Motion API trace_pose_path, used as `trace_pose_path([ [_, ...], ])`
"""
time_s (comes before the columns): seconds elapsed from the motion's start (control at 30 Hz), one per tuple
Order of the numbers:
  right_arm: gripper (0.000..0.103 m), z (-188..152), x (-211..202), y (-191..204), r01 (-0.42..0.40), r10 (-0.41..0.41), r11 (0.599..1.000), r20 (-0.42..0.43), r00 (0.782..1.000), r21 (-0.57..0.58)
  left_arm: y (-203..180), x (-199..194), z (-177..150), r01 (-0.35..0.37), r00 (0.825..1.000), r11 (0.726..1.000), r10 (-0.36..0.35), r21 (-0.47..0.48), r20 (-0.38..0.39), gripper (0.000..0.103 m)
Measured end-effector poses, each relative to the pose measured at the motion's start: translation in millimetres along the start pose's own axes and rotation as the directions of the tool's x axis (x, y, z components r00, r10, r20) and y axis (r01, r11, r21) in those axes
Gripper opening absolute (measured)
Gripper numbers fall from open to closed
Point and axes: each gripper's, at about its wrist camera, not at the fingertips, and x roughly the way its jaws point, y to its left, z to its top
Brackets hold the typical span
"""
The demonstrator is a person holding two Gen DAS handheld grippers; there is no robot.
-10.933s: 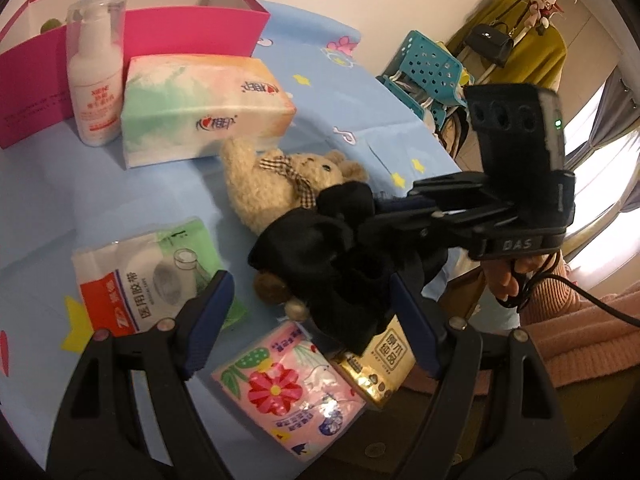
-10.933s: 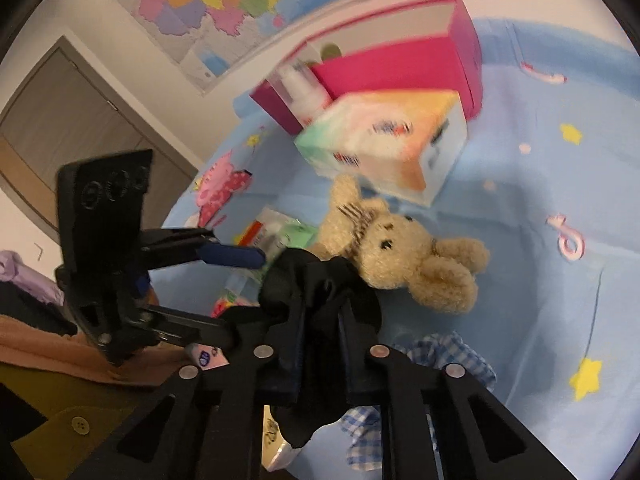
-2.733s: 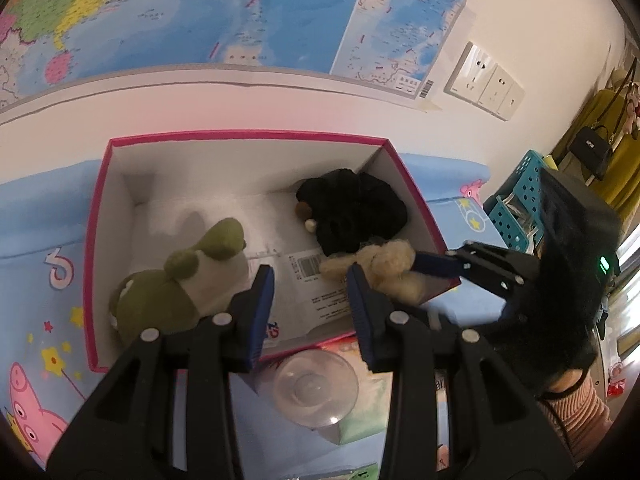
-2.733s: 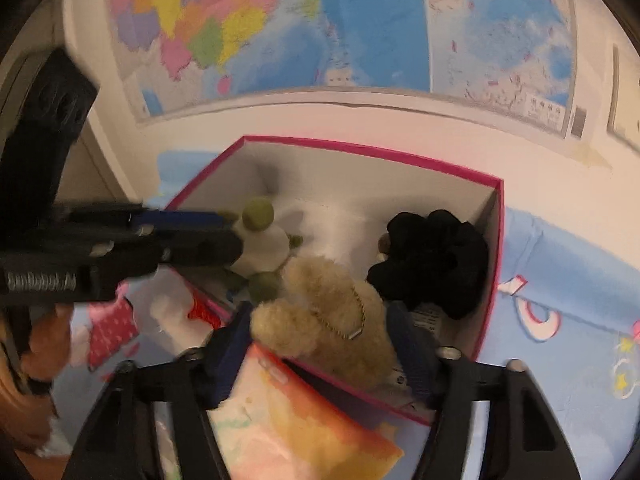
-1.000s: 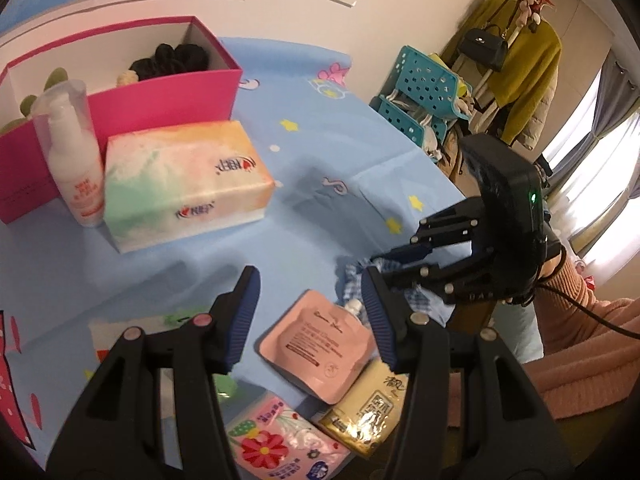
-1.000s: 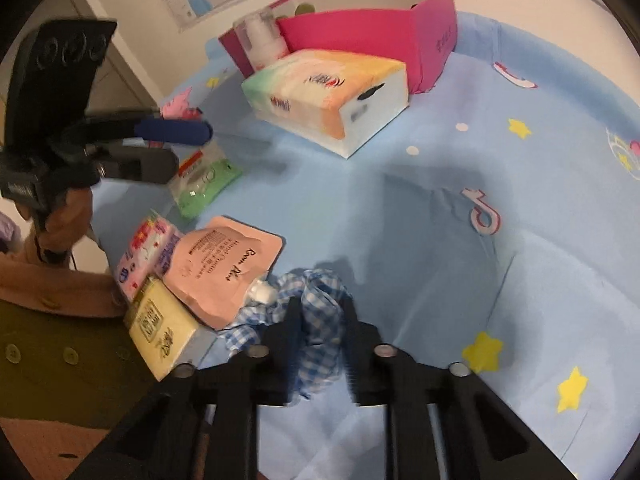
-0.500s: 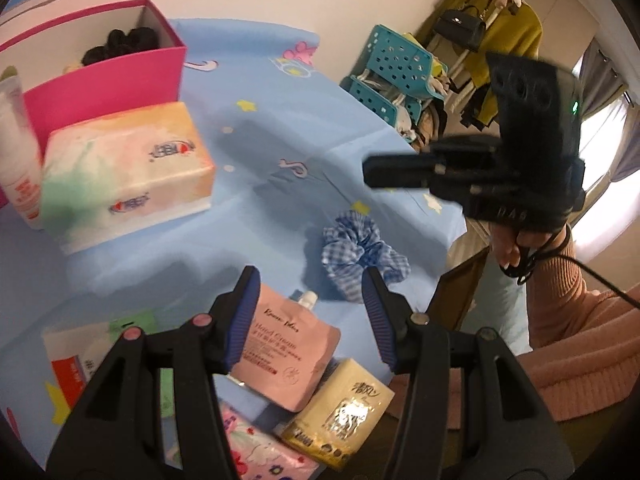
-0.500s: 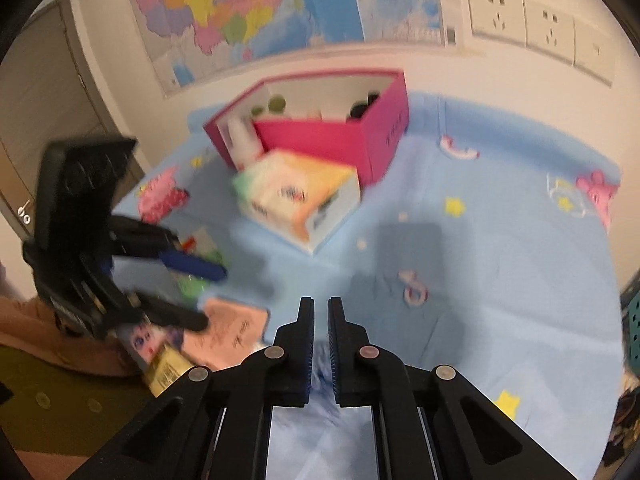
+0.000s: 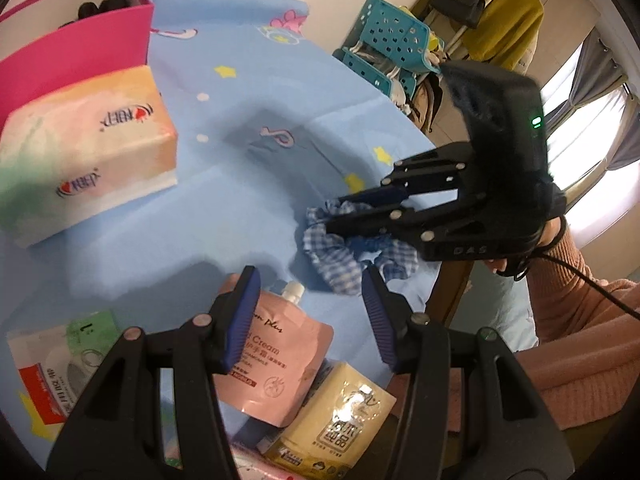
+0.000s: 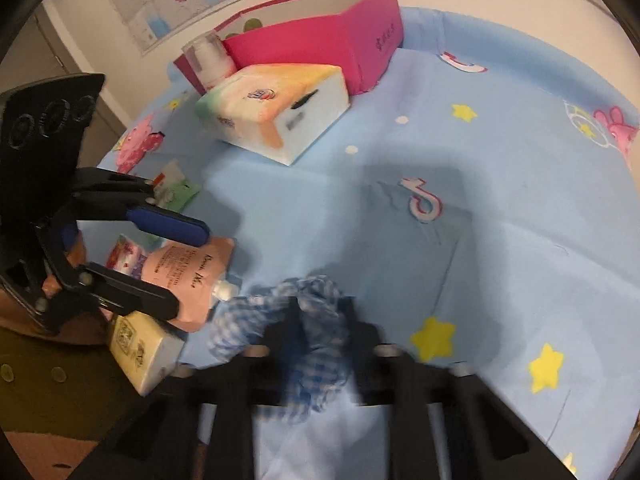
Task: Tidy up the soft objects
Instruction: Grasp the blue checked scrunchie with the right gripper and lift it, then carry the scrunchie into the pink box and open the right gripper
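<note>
A blue-and-white checked scrunchie [image 9: 340, 256] lies near the table's front edge, also in the right wrist view [image 10: 316, 312]. My right gripper [image 10: 320, 312] has its fingers on either side of the scrunchie, narrowly apart; it also shows in the left wrist view [image 9: 340, 212]. Its view is blurred. My left gripper [image 9: 308, 300] is open and empty, above a pink pouch [image 9: 272, 356]. The pink box [image 10: 320, 36] stands at the back with a black soft item [image 9: 100, 6] inside.
A tissue box [image 9: 80, 148] lies in front of the pink box, beside a white pump bottle [image 10: 208, 60]. A yellow packet [image 9: 336, 428], a green-and-white packet [image 9: 60, 364] and a flowered packet [image 10: 126, 256] lie at the front. A teal basket [image 9: 388, 40] stands beyond the table.
My right gripper has come down from high above the table onto the checked scrunchie. My left gripper has stayed open near the pink pouch.
</note>
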Motion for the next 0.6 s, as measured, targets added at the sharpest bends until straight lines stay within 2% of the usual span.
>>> trace_pose_path([
  [0.13, 0.01, 13, -18, 0, -0.045, 0.044, 0.999, 0.079, 0.996, 0.01, 0, 4, 4, 0.015, 1.0, 1.0, -0.015, -0.004, -0.008, 0.054],
  [0.27, 0.009, 36, -41, 9, -0.055, 0.058, 0.998, 0.183, 0.981, -0.02, 6, -1, 17, 0.015, 1.0, 1.0, -0.015, -0.017, 0.016, 0.055],
  [0.47, 0.009, 90, -63, 24, -0.066, 0.091, 0.994, 0.332, 0.939, -0.086, 21, -35, 48, -0.05, 0.99, 0.998, 0.054, -0.038, 0.132, 0.055],
  [0.6, 0.009, 132, -65, 30, -0.07, 0.117, 0.988, 0.377, 0.919, -0.138, 34, -61, 74, -0.115, 0.972, 0.992, 0.122, -0.047, 0.202, 0.054],
])
